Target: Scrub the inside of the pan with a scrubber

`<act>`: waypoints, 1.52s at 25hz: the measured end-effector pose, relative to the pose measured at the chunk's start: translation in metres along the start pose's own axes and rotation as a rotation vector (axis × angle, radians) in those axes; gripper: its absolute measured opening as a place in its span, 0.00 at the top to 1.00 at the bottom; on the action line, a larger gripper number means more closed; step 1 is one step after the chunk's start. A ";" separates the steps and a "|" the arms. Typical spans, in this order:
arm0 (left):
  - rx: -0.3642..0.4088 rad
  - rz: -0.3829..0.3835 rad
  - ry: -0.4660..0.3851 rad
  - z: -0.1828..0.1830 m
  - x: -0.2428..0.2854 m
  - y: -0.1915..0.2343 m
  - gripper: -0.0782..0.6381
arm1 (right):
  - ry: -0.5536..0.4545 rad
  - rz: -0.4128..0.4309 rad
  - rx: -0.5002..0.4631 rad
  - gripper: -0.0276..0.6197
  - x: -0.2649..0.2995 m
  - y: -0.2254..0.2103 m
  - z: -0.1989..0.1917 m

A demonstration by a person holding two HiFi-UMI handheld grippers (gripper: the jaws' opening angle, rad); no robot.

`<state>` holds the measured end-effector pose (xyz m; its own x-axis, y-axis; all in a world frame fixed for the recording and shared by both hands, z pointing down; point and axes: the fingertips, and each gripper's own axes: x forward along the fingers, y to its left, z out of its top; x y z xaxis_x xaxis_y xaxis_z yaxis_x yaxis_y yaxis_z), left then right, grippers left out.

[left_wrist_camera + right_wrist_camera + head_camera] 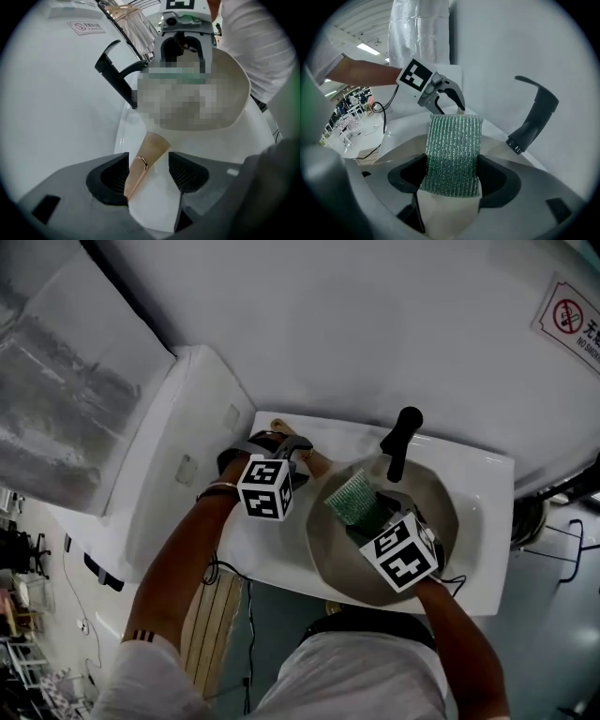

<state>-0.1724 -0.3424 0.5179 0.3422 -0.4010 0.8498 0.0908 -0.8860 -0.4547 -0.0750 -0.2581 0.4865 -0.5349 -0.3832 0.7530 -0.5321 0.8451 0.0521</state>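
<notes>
A pale pan [339, 563] sits in the white sink [483, 521], its wooden handle [321, 465] pointing left. My left gripper [302, 460] stands open astride that handle [149, 157]; the handle's copper ring lies close to the left pad [115, 176], and a gap shows on the right side. My right gripper [373, 523] is shut on a green scrubber [354, 500], held just above the pan's inside. In the right gripper view the scrubber [454, 152] stands up between the pads [497, 180], with the left gripper [446, 101] beyond it.
A black faucet [401, 439] rises at the sink's back edge, close over the pan's far rim [238, 89]. A white ledge [178, 465] borders the sink on the left. The wall behind carries a no-smoking sign [572, 320].
</notes>
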 end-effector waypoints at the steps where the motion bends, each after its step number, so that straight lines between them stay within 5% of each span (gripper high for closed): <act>1: 0.006 -0.003 0.004 -0.001 0.003 0.001 0.53 | 0.019 -0.005 -0.013 0.43 0.004 -0.002 -0.003; 19: 0.055 -0.021 0.020 -0.007 0.031 0.003 0.53 | 0.247 -0.016 -0.088 0.43 0.058 -0.015 -0.040; 38: 0.040 -0.012 0.002 -0.008 0.031 0.003 0.53 | 0.445 -0.131 -0.121 0.43 0.013 -0.053 -0.089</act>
<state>-0.1684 -0.3595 0.5450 0.3385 -0.3907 0.8560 0.1323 -0.8809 -0.4544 0.0049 -0.2750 0.5521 -0.1212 -0.3149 0.9414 -0.4823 0.8476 0.2214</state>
